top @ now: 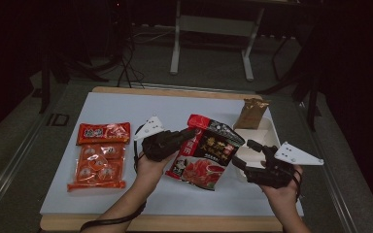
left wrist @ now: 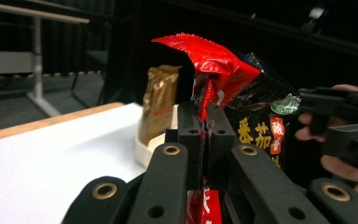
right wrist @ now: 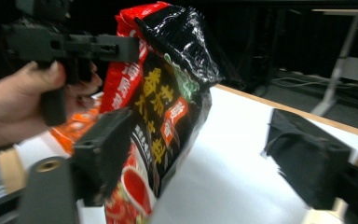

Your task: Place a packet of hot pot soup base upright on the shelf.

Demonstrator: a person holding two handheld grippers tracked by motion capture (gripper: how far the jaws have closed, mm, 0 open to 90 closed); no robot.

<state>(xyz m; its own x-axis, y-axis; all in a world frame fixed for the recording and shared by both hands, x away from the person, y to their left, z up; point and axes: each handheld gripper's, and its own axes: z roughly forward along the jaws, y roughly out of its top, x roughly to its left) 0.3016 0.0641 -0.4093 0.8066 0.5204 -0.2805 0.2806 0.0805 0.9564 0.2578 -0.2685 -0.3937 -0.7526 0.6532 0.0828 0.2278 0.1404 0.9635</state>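
A red and black snack packet (top: 208, 154) hangs tilted above the white board, and my left gripper (top: 193, 131) is shut on its red upper edge. In the left gripper view the two jaws (left wrist: 205, 123) pinch that crumpled red edge of the packet (left wrist: 256, 107). My right gripper (top: 245, 154) stands open just to the right of the packet. In the right gripper view its fingers (right wrist: 103, 154) are wide apart around my right gripper's gap (right wrist: 205, 158). The packet (right wrist: 172, 93) hangs against the left finger, well apart from the right one.
A white tray (top: 267, 127) at the right holds an upright gold packet (top: 251, 112). Two orange packets (top: 103, 132) (top: 98, 165) lie at the left of the white board (top: 126, 104). The wooden table edge runs along the front.
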